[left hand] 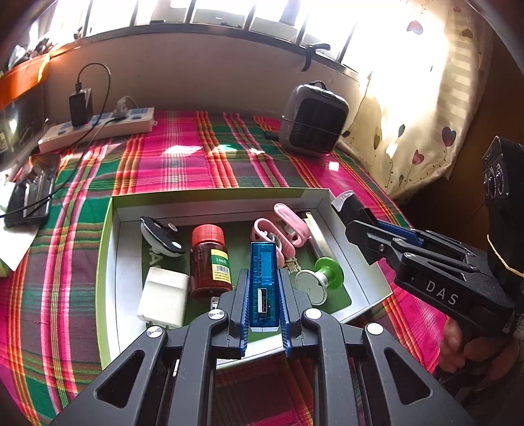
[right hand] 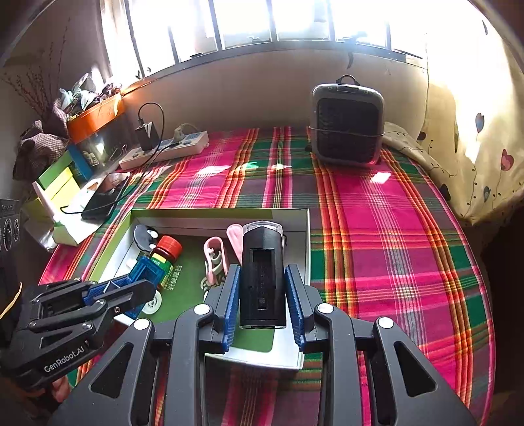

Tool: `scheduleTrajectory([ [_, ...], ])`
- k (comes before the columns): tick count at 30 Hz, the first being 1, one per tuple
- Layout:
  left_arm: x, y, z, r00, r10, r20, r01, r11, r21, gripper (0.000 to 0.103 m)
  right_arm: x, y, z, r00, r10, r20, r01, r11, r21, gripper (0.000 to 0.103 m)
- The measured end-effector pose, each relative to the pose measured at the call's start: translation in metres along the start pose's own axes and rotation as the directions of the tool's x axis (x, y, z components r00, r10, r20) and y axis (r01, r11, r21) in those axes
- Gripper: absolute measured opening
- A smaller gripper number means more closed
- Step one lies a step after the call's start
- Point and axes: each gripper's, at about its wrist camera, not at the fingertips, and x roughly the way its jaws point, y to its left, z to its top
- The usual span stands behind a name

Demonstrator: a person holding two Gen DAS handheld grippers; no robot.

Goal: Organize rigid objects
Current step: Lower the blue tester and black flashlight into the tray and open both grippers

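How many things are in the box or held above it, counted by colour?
Black: 2, clip, held light
Blue: 1, held adapter
Red-capped: 1, bottle
White: 1, charger
Pink: 1, clip bundle
Green: 1, spool
Total: 7

- The phone (left hand: 28, 204) at the left edge of the left wrist view is partly cut off.
- The bottle (right hand: 165, 259) label print is too small to read.
- The window (right hand: 262, 19) panes are blown out white.

Barred window (right hand: 262, 19) (sun glaring through), heart-print curtain (right hand: 475, 137), plaid tablecloth (right hand: 393, 229)
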Motion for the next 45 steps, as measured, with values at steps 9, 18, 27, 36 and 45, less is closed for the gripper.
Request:
scheduleTrajectory([
  [9, 0.016, -0.001, 0.006, 1.0, -0.007, -0.025, 0.007, 1.0, 0.0, 0.015, 0.025, -0.004, 0.009, 1.0, -0.002, -0.032, 0.003, 1.0, 0.011, 0.029],
  [18, 0.031, -0.001, 0.006, 0.999, -0.002, -0.053, 0.002, 1.0, 0.006, 0.015, 0.042, -0.008, 0.008, 0.998, -0.014, -0.063, 0.015, 1.0, 0.007, 0.029],
  [27, 0.038, 0.0, 0.004, 0.998, 0.006, -0.064, -0.005, 1.0, 0.004, 0.015, 0.048, -0.003, 0.01, 0.998, -0.05, -0.045, 0.049, 0.998, -0.032, 0.029],
  [36, 0.039, 0.001, 0.005, 0.998, 0.001, -0.06, -0.002, 1.0, -0.004, 0.015, 0.05, -0.002, 0.01, 0.998, -0.053, -0.034, 0.051, 0.998, -0.044, 0.029],
  [45, 0.04, 0.001, 0.005, 0.998, -0.001, -0.058, 0.0, 1.0, -0.006, 0.015, 0.055, -0.002, 0.009, 0.998, -0.034, -0.048, 0.033, 0.999, -0.035, 0.029],
])
